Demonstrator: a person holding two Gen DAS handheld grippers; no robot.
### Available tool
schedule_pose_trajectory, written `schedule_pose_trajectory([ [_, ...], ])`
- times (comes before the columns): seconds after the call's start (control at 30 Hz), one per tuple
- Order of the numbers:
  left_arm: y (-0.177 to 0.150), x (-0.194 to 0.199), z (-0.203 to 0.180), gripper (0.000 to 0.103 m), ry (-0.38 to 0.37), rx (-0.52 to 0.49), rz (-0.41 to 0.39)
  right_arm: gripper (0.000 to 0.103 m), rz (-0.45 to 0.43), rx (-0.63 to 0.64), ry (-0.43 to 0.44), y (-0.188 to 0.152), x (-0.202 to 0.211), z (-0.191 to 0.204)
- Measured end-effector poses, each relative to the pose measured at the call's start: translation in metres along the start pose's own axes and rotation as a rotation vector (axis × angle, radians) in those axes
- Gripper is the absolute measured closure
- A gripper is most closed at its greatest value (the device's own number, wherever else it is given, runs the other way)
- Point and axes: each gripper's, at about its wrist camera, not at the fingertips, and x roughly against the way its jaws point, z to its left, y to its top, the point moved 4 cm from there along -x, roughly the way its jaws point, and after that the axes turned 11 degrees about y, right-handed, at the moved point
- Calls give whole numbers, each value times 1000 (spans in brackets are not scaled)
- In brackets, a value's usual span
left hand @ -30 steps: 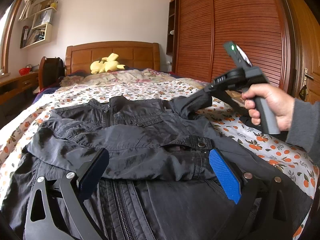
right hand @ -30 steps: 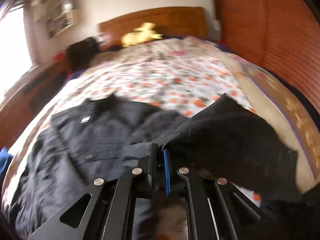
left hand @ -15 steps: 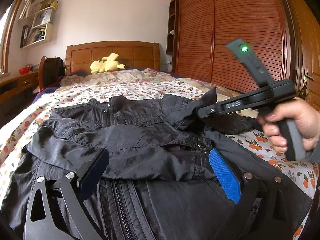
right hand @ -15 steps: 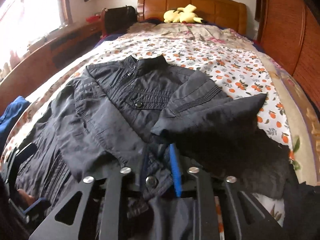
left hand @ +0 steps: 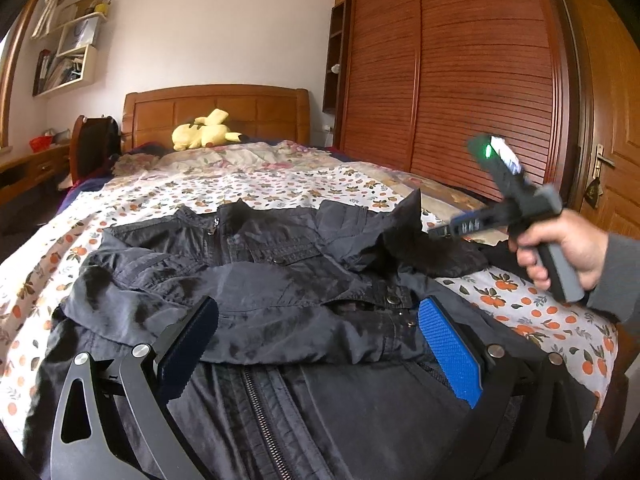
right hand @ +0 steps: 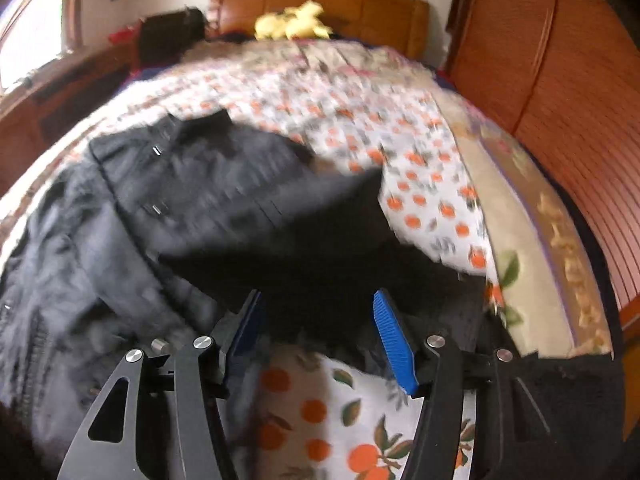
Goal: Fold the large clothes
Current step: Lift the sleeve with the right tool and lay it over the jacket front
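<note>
One dark jacket [left hand: 280, 288], sleeves folded inward

Bed [left hand: 280, 184], orange-print sheet; dark jacket [left hand: 248, 288] spread on it; yellow plush [left hand: 204, 134] at headboard.

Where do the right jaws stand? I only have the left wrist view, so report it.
Observer: The right gripper is open, jaws wide apart and clamped on nothing.
Operator: Tell me what lies beneath it.
Observer: The orange-print bedspread shows between the fingers near their base. The black sleeve lies at the tips.
Operator: Read me the sleeve's seams.
Observer: I cannot; the right wrist view is motion-blurred.
</note>
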Motion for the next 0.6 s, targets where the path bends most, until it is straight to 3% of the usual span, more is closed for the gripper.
schedule_pose_trajectory([
  [0.17,2,7,6,2,-2,-9,2,42,95,-23,-25,-26,-30,-17],
  [0.4,-3,17,14,2,13,-22,10,44,186,-14,-87,-47,-54,-28],
  [0.43,-4,18,17,2,16,-22,10,48,189,-25,-92,-49,-57,-32],
  [0.5,-5,22,21,2,22,-21,11,85,177,-39,-97,-48,-57,-36],
  [0.6,-6,28,28,2,31,-18,10,101,160,-49,-125,-42,-57,-40],
])
